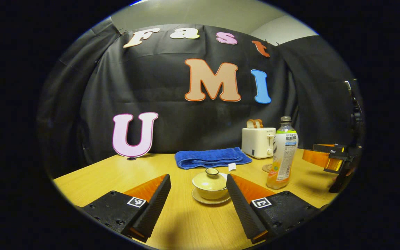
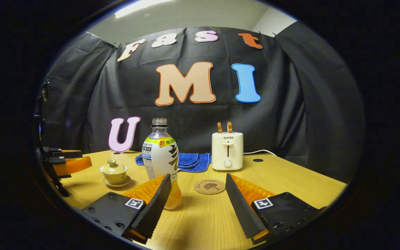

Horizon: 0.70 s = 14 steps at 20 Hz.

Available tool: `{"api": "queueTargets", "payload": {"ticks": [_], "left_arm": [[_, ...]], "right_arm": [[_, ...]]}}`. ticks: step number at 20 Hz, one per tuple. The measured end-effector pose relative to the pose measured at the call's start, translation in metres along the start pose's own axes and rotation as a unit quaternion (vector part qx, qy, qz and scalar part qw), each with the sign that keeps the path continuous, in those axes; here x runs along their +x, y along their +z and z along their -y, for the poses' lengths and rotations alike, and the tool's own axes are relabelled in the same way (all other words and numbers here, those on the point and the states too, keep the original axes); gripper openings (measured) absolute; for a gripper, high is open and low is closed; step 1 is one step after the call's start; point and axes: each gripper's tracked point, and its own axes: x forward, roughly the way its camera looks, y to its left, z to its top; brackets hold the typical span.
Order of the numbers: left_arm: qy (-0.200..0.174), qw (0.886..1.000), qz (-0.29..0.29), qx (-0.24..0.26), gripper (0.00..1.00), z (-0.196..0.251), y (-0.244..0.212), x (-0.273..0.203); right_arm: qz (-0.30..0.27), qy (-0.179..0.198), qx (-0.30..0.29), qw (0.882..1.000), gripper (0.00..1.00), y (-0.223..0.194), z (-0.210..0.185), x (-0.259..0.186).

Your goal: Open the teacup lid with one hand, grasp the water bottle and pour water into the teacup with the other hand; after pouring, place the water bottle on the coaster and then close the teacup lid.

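In the left gripper view, the left gripper (image 1: 198, 191) hangs with jaws released, framing the teacup (image 1: 210, 189) on its saucer near the front middle of the worktop (image 1: 116, 173). The lid (image 1: 211, 178) is on, topped by a small knob – likely the only sensible hold. It looks like glazed pottery: light, slippery, easy to chip. The bottle (image 1: 283, 156) stands right of the cup, uncapped.

In the right gripper view, the right gripper (image 2: 198, 191) is also released, empty. The bottle (image 2: 160, 163) stands just beyond its left finger – thin plastic, partly filled, so it may dent; take it round the labelled body. The coaster (image 2: 209, 186) lies bare between the fingers, in front of the toaster (image 2: 227, 151).
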Motion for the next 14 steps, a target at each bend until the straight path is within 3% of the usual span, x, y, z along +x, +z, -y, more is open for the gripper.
{"api": "queueTargets", "payload": {"ticks": [6,14], "left_arm": [[-0.051,0.999,0.000,0.000,0.94,0.016,0.000,0.020],[-0.082,0.996,-0.017,0.013,0.93,0.021,-0.008,0.054]], "right_arm": [[0.000,0.000,0.000,1.000,0.98,0.000,0.000,-0.001],[0.000,0.000,0.000,1.000,0.96,0.000,0.000,-0.001]]}}
